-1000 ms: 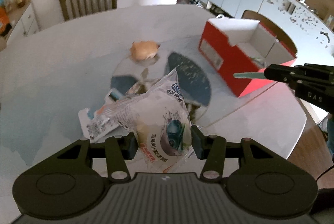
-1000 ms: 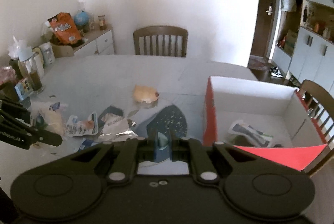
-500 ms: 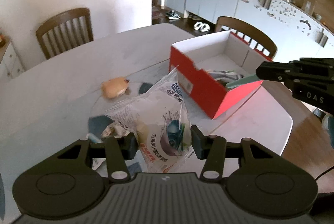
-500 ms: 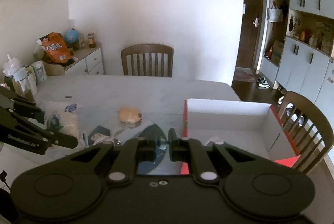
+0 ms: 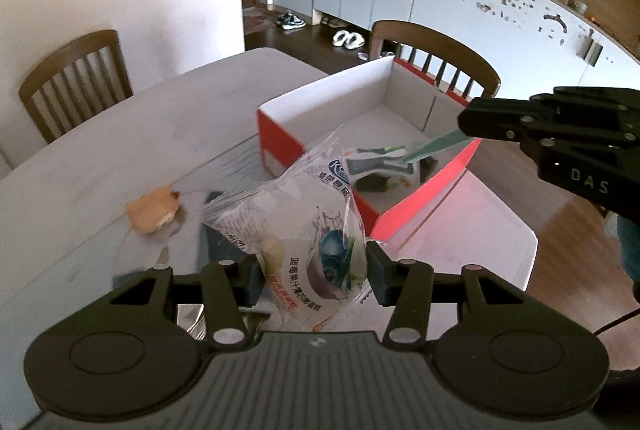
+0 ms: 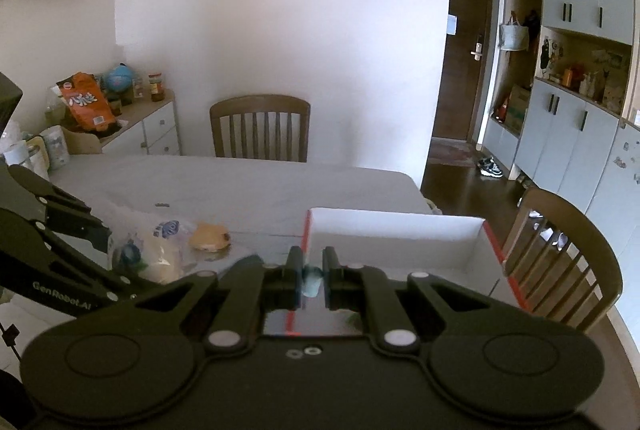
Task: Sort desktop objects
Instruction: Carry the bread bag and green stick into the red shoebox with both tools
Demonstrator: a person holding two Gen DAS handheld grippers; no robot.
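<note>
My left gripper [image 5: 316, 270] is shut on a clear plastic bread bag [image 5: 304, 226] with blue print, held up above the table. A red cardboard box [image 5: 280, 137] with a white inside stands just beyond it, and a crumpled packet [image 5: 380, 169] lies in it. My right gripper [image 5: 466, 119] comes in from the right over the box's near corner, shut on a thin green packet [image 5: 432, 145]. In the right wrist view that packet [image 6: 311, 280] shows as a teal sliver between the closed fingers [image 6: 294, 270]. A small tan bun [image 5: 152, 209] lies on the table to the left.
The pale table [image 5: 100, 157] ends just right of the box, with dark wood floor beyond. Wooden chairs stand at the far side [image 5: 72, 77] and behind the box [image 5: 436, 53]. A low cabinet [image 6: 136, 125] with snack bags sits at the back left.
Both grippers have risen and moved toward the red box, each keeping its load. The left wrist view has swung right, so the box's inside now shows and the bun lies farther left.
</note>
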